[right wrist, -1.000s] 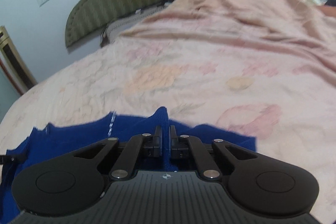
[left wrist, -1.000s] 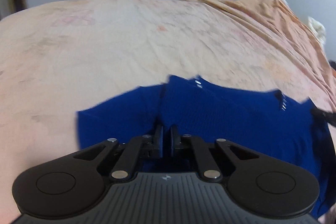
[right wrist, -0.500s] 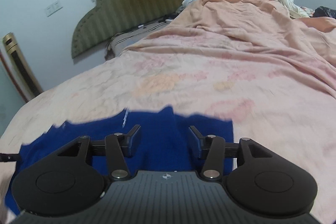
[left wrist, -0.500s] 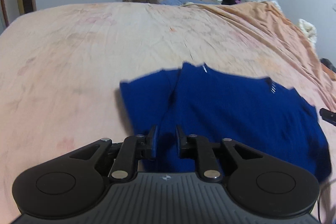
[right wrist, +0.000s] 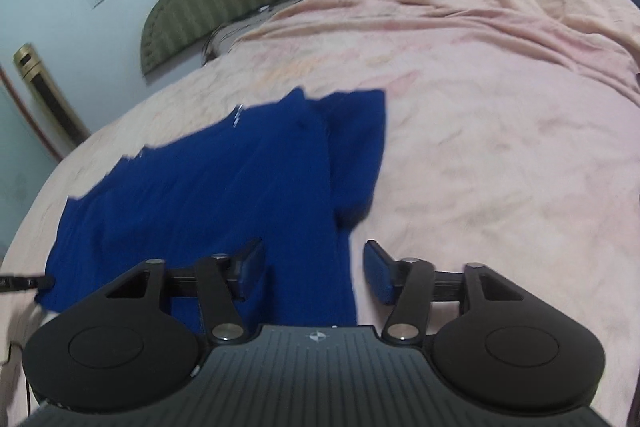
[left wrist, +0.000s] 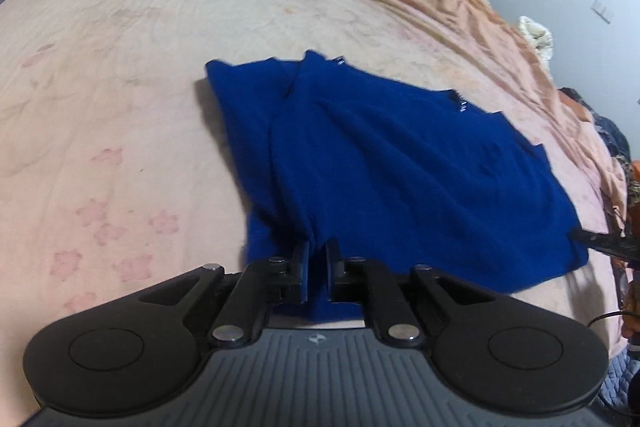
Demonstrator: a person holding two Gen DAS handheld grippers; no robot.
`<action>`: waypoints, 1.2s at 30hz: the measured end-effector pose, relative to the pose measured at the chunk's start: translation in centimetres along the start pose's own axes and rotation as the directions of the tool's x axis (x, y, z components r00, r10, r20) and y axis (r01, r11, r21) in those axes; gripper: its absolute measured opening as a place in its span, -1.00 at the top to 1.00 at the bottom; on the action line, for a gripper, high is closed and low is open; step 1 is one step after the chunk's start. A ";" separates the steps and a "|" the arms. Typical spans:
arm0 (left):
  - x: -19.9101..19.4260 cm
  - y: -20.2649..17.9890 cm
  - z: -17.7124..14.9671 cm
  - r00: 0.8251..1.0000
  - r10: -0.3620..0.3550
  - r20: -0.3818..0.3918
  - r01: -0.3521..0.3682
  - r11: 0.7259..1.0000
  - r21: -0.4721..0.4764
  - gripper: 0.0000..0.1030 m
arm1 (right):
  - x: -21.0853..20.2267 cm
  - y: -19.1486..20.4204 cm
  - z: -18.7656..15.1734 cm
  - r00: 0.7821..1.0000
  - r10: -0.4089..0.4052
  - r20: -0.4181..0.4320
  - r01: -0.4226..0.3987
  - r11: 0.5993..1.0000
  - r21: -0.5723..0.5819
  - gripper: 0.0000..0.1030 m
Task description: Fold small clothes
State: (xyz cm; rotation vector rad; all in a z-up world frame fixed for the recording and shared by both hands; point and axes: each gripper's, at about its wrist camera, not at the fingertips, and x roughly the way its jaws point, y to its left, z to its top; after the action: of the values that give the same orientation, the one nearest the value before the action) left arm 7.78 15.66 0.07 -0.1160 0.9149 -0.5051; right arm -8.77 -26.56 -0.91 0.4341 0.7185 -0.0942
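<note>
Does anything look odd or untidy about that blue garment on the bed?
Slightly: the blue garment lies rumpled on the pink bedspread, its near edge bunched in the left gripper. Nothing looks torn or spilled.

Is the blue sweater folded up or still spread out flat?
Partly folded. The blue sweater lies on the pink bedsheet with one side flap doubled over its middle; it is no small neat bundle yet.

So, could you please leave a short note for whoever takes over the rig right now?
Left gripper: shut on the near edge of the blue garment.
Right gripper: jaws closing, pads not yet pressing; the garment's near edge lies between them.
Garment lies on the pink bedspread, sleeves folded in over the body.
Done: side folds.
Left: probably grip with the right gripper, then fold the near edge over towards the far end.
</note>
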 end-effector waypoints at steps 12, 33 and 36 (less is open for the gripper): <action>-1.4 0.6 -2.9 0.997 0.068 -0.037 -0.067 0.997 0.030 0.90 | -2.7 -0.9 -0.8 1.000 -0.009 0.023 0.009 1.000 0.017 0.92; 6.1 -8.4 7.0 0.954 0.224 0.201 -0.275 0.920 0.278 -0.33 | 8.5 6.6 6.1 0.997 -0.046 0.069 0.058 0.981 -0.186 -0.01; 9.3 -7.7 7.7 0.945 0.272 0.181 -0.312 0.916 0.253 -0.33 | 10.7 5.6 7.0 0.994 -0.085 0.075 0.097 0.981 -0.165 0.01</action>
State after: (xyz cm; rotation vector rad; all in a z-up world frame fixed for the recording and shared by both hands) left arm 15.69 3.66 0.36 0.2380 0.6970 -0.3357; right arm 4.95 -23.70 -1.27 0.2348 0.6734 -0.1323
